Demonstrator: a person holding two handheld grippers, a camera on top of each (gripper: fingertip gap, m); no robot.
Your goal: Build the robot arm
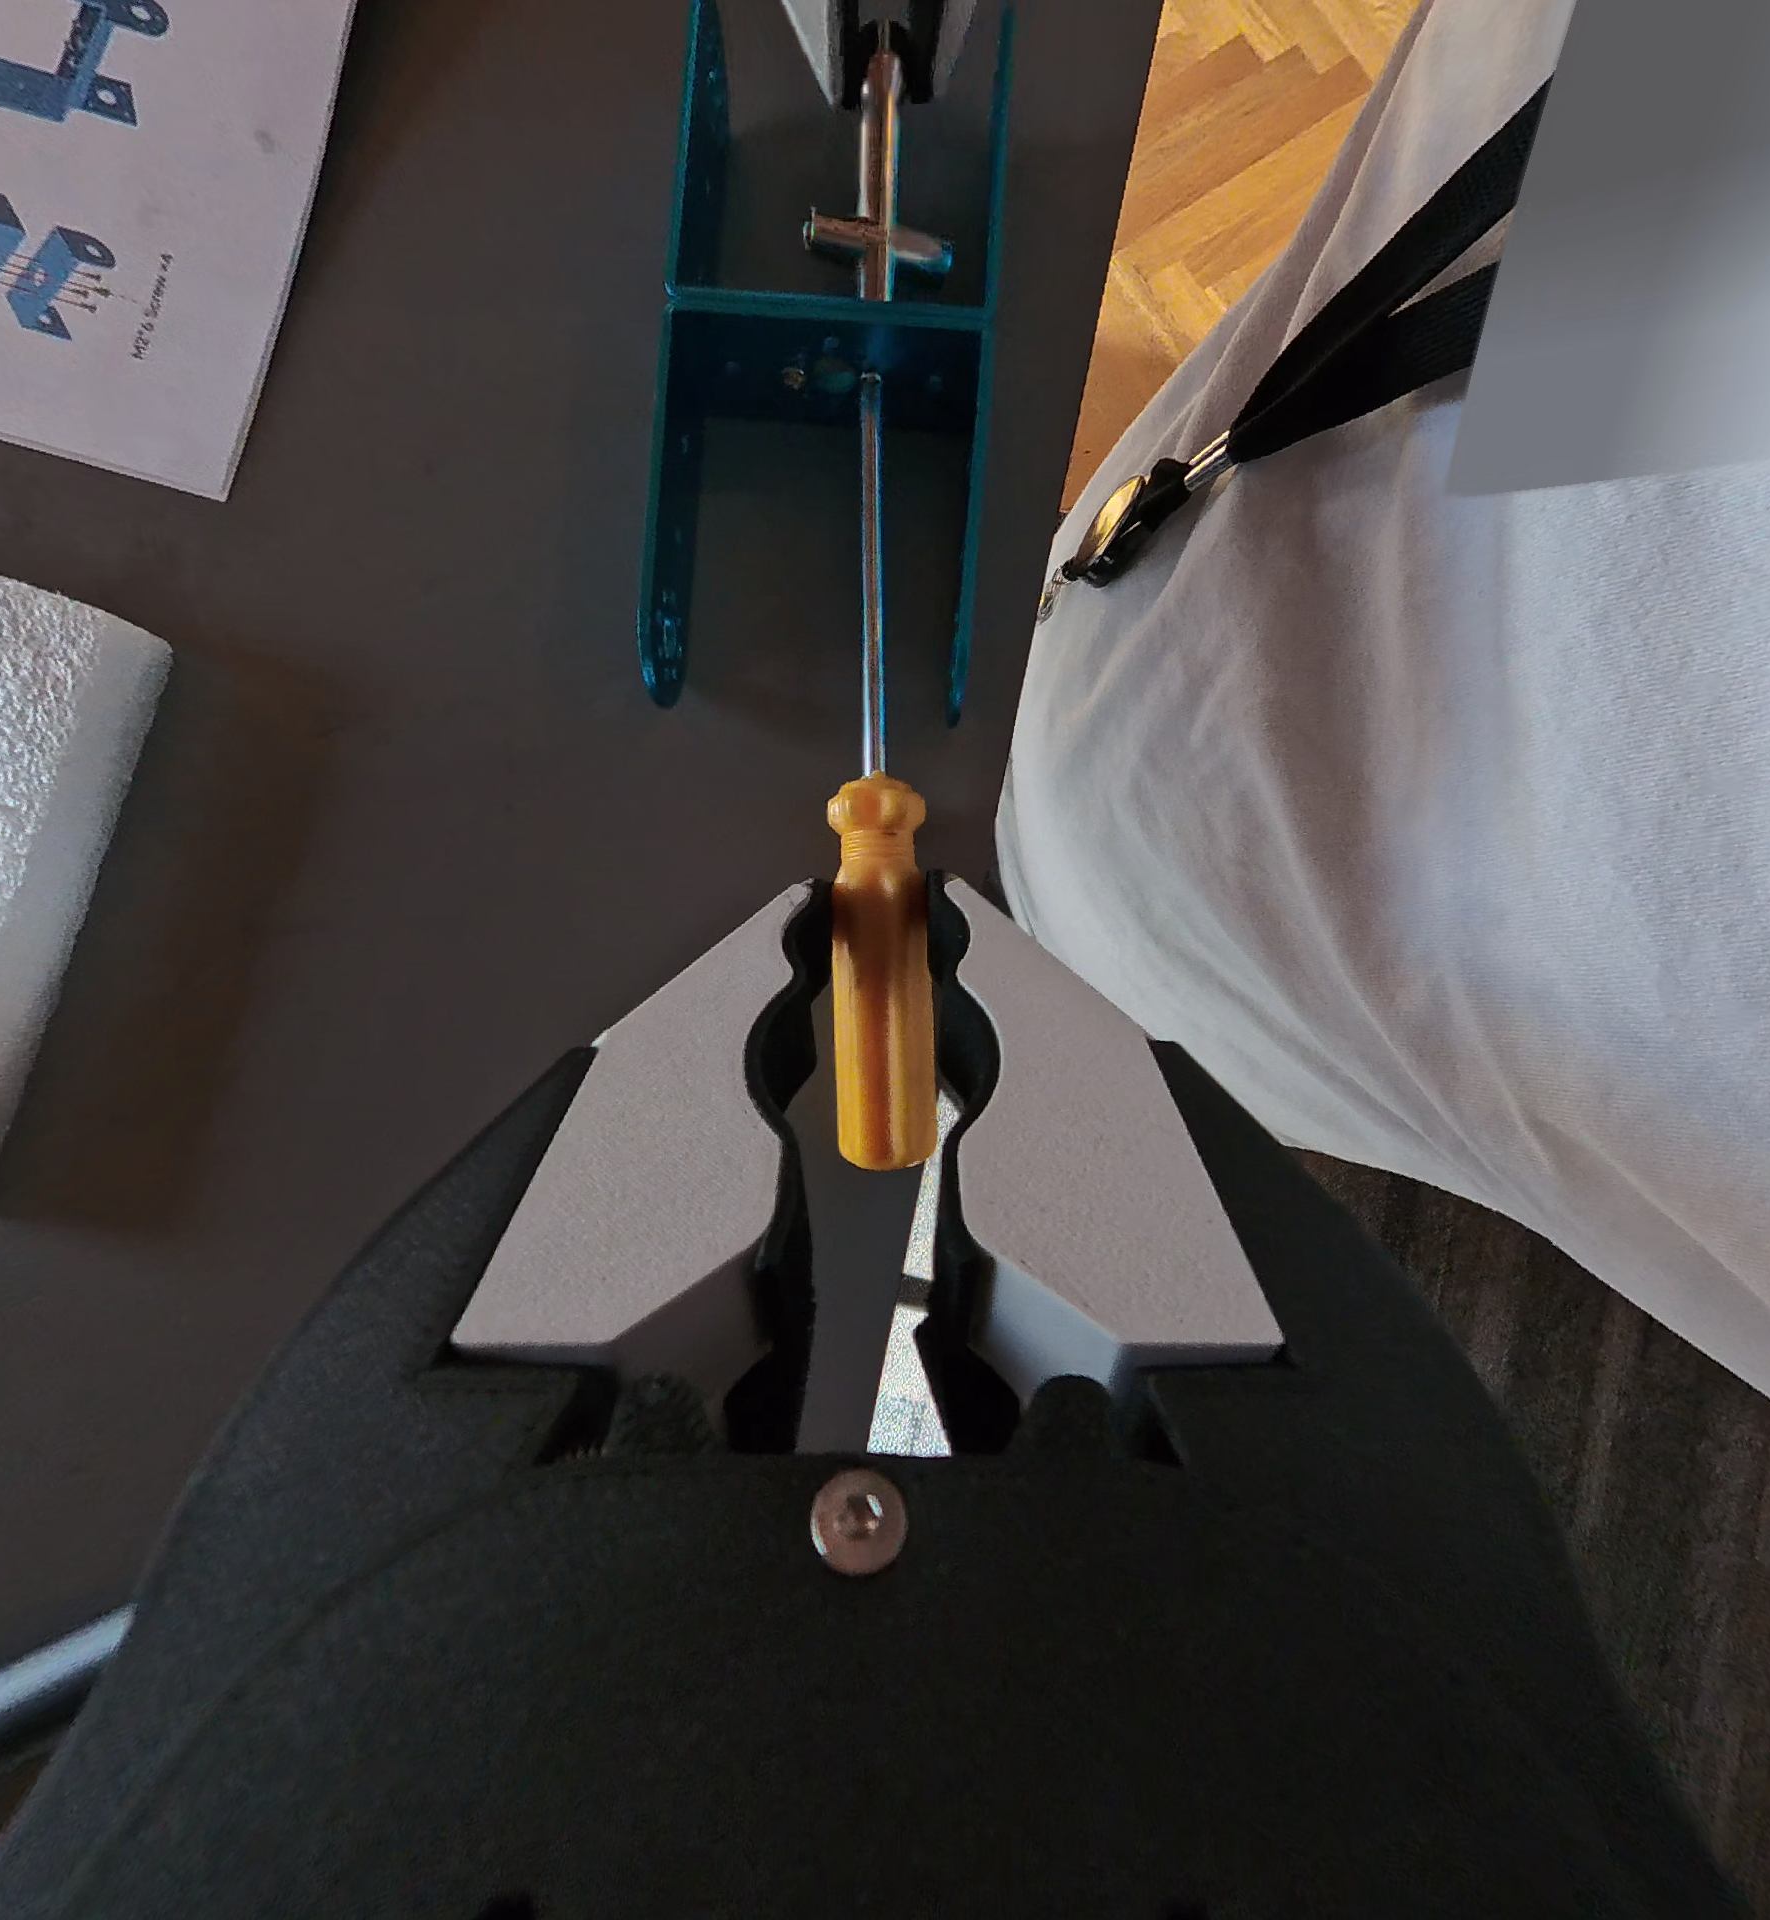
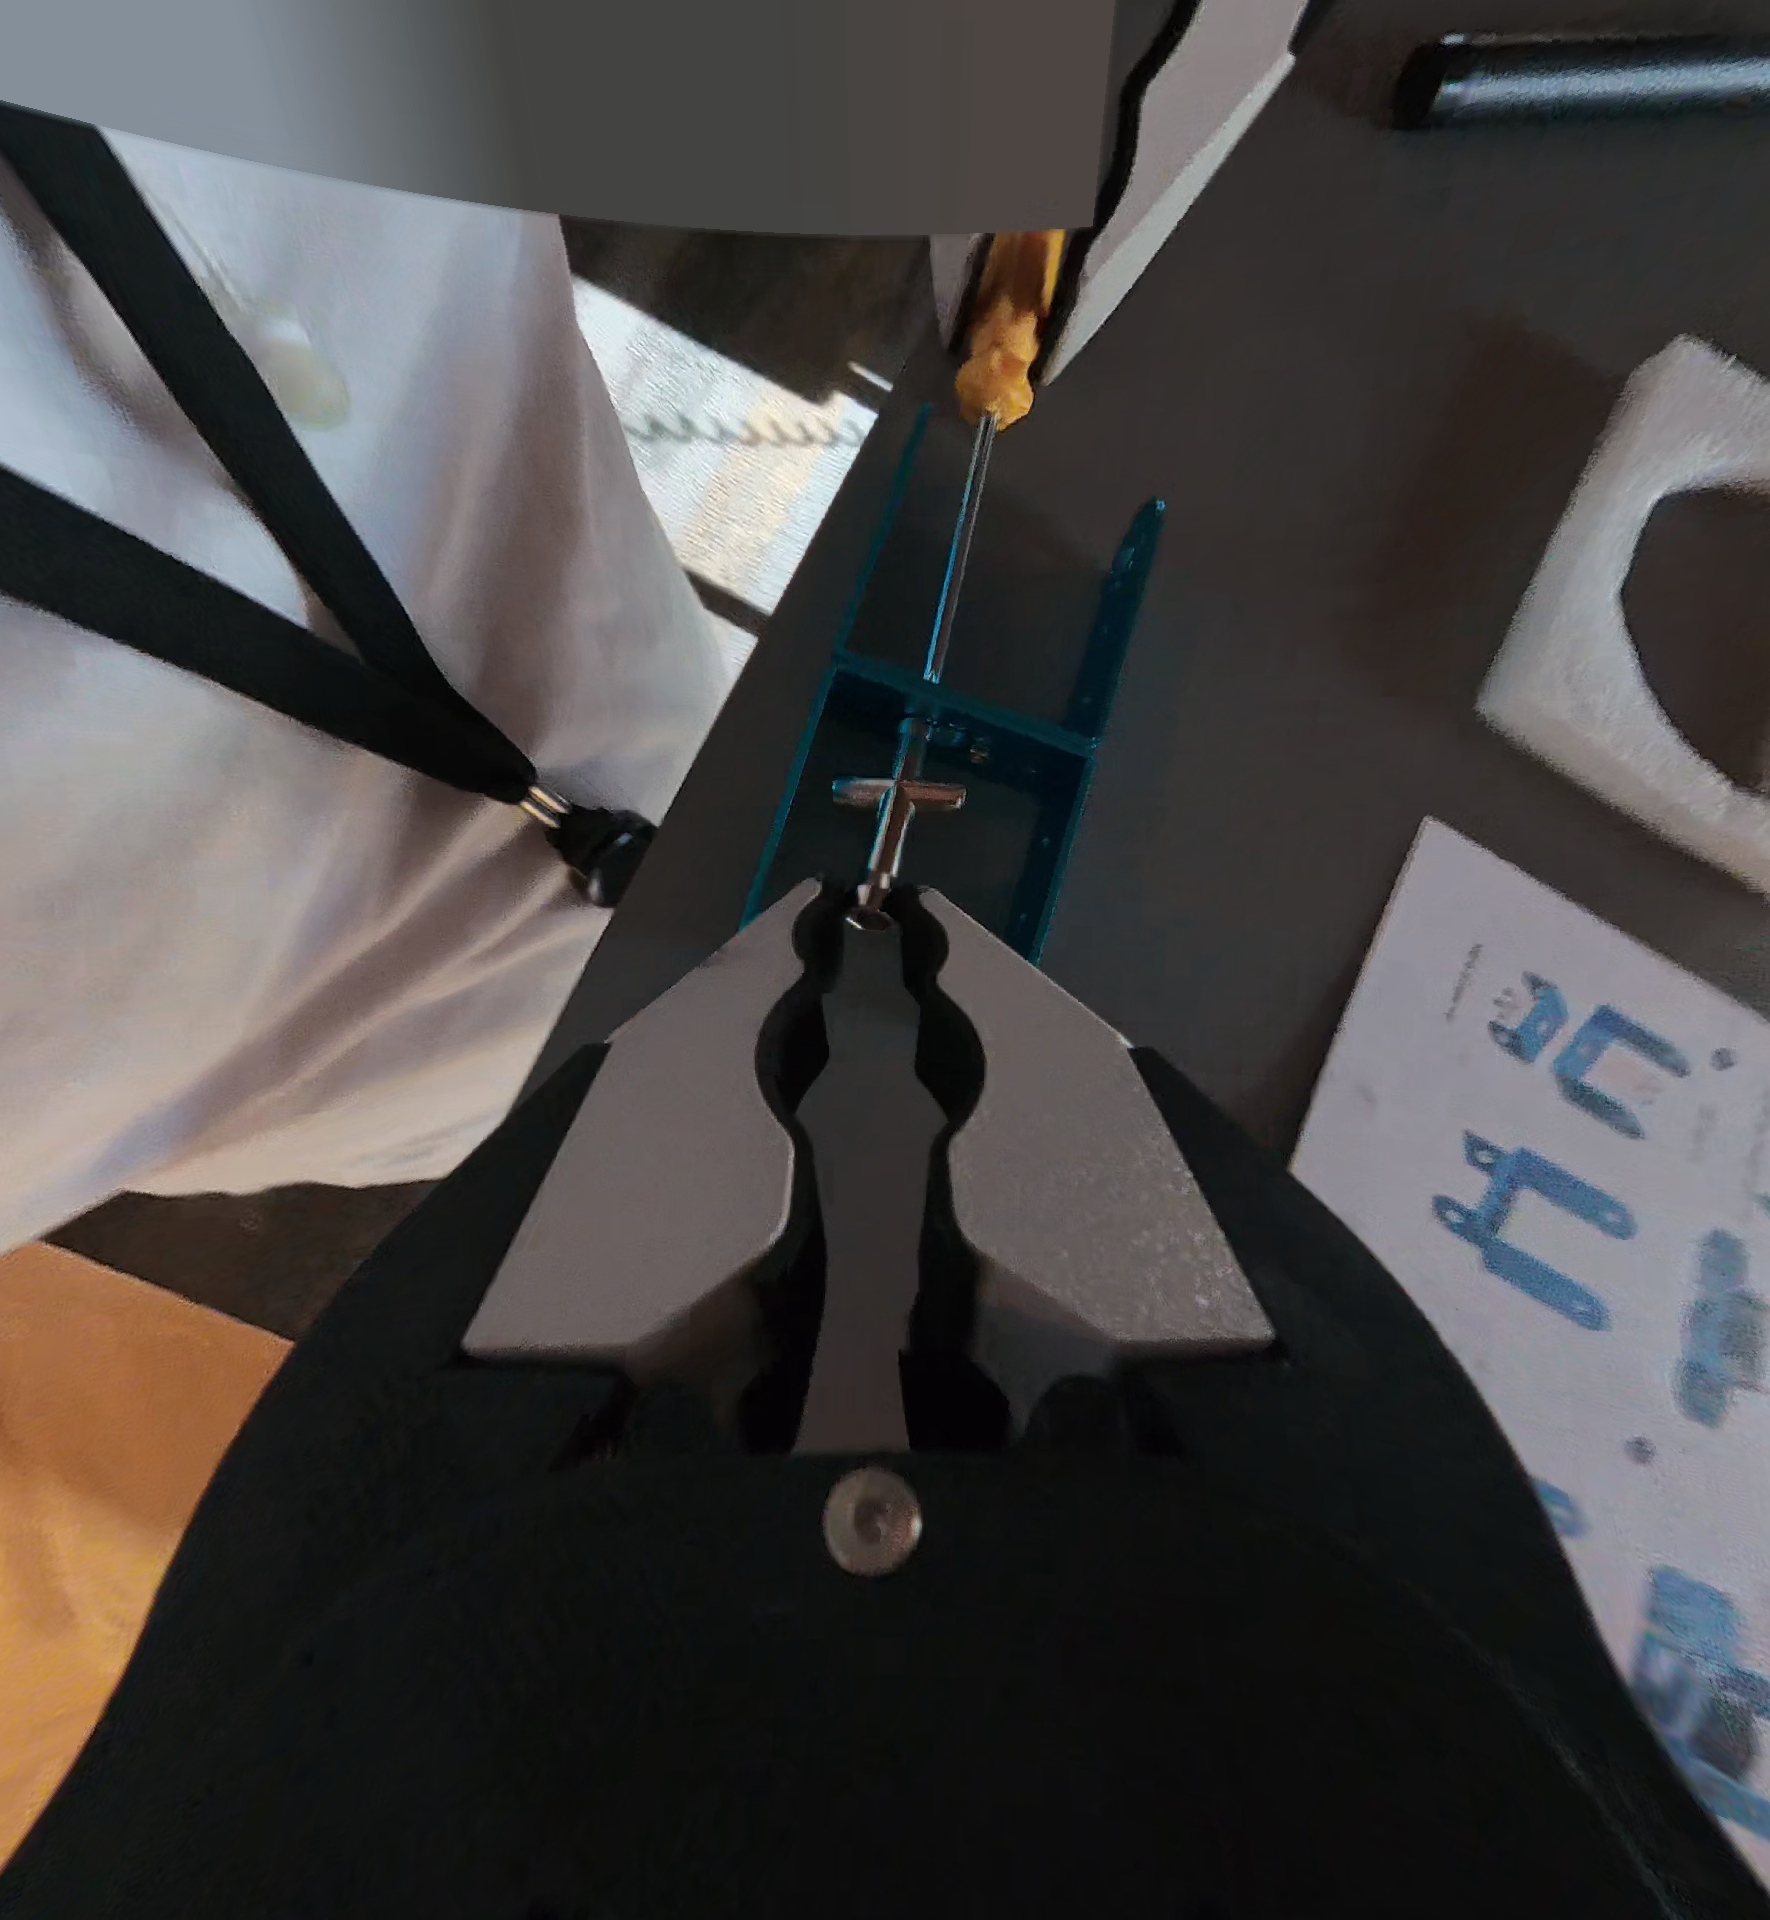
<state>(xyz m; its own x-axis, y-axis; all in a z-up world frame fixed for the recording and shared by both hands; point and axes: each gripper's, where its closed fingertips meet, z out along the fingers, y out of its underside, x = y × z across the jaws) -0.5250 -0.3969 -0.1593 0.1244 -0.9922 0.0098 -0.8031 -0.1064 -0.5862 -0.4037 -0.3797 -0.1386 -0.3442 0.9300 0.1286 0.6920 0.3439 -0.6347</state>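
My left gripper (image 1: pixel 876 894) is shut on the yellow handle of a screwdriver (image 1: pixel 883 997). Its thin shaft reaches forward to the cross wall of a teal metal bracket assembly (image 1: pixel 829 364) lying on the dark table. My right gripper (image 2: pixel 870 902) is shut on the end of a silver cross-shaped wrench (image 2: pixel 893 805), whose far end meets the same cross wall from the other side. The screwdriver (image 2: pixel 1006 353) and the teal bracket (image 2: pixel 1057 748) also show in the right wrist view, and the wrench (image 1: pixel 881 249) in the left wrist view.
A printed instruction sheet (image 1: pixel 102 208) lies on the table; it also shows in the right wrist view (image 2: pixel 1608 1247). A white foam block (image 2: pixel 1712 623) sits beside it. A person in a white shirt (image 1: pixel 1432 831) with a black lanyard (image 1: pixel 1359 343) stands at the table edge. The grippers' ends are close to 12 cm from one another.
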